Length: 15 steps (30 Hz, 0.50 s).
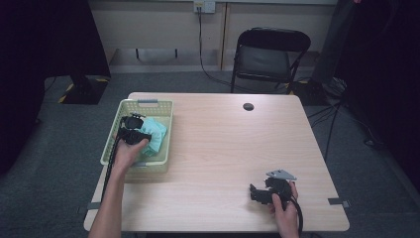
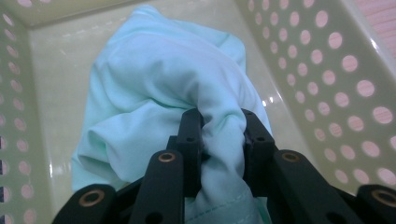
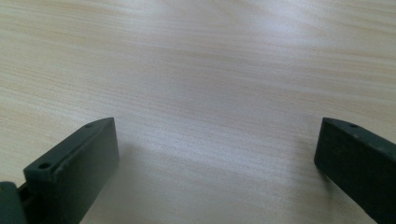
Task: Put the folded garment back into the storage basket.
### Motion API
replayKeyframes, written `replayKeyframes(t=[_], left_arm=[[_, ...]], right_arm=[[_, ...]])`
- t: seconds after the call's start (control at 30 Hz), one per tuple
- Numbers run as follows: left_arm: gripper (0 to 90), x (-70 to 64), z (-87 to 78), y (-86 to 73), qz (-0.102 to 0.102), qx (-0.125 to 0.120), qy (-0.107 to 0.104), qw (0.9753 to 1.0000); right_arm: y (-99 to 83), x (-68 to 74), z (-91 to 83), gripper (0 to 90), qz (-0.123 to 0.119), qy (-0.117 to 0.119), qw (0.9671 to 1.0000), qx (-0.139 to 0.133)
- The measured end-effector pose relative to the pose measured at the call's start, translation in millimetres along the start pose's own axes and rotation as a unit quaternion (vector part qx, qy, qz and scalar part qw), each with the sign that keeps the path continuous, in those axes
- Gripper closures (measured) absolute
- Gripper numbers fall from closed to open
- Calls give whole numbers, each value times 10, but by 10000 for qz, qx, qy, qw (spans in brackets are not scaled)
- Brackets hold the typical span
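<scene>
one cloth (image 2: 159, 88), pale green, lies inside the basket (image 1: 110, 144) at the far left of the table (image 1: 223, 148). my left gripper (image 2: 219, 133) is clenched on a fold of it, so i judge the grasp is done and the lifting out remains. my right gripper (image 3: 215, 158) rests released, near right, holding nothing.

High view sits above my side, faces forward and down, takes in the whole worktop (image 1: 218, 148), the basket (image 1: 161, 106) at left and a chair (image 1: 270, 52) beyond. Left gripper view rides my left gripper (image 2: 219, 123), very close, looking along my fingers (image 2: 191, 135) into that same basket (image 2: 327, 70) and its mint cloth (image 2: 159, 70). Right gripper view rides my right gripper (image 3: 215, 158), low, facing bare worktop (image 3: 210, 70) shared with the high view.
</scene>
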<state>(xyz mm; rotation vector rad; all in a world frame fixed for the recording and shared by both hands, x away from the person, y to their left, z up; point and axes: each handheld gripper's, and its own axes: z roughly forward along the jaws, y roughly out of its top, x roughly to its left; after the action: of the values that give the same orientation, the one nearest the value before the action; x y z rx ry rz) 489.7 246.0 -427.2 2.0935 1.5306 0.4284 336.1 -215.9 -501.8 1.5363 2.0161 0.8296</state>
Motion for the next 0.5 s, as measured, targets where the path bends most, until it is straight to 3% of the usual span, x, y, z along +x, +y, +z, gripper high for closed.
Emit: replayKeyframes(t=[0.13,0.27,0.43,0.5], left_arm=[[726,-5,8,3,4,49,-16,10000],[663,-5,10,3,-45,46,0,10000],[481,5,14,6,-80,36,-24,10000],[411,1,10,8,-2,17,-85,10000]], right_arm=[[0,-1,0,0,-5,0,10000,-2],[0,0,0,0,-8,3,10000,-2],[0,0,0,0,-6,4,10000,-1],[0,0,0,0,-9,5,10000,-1]])
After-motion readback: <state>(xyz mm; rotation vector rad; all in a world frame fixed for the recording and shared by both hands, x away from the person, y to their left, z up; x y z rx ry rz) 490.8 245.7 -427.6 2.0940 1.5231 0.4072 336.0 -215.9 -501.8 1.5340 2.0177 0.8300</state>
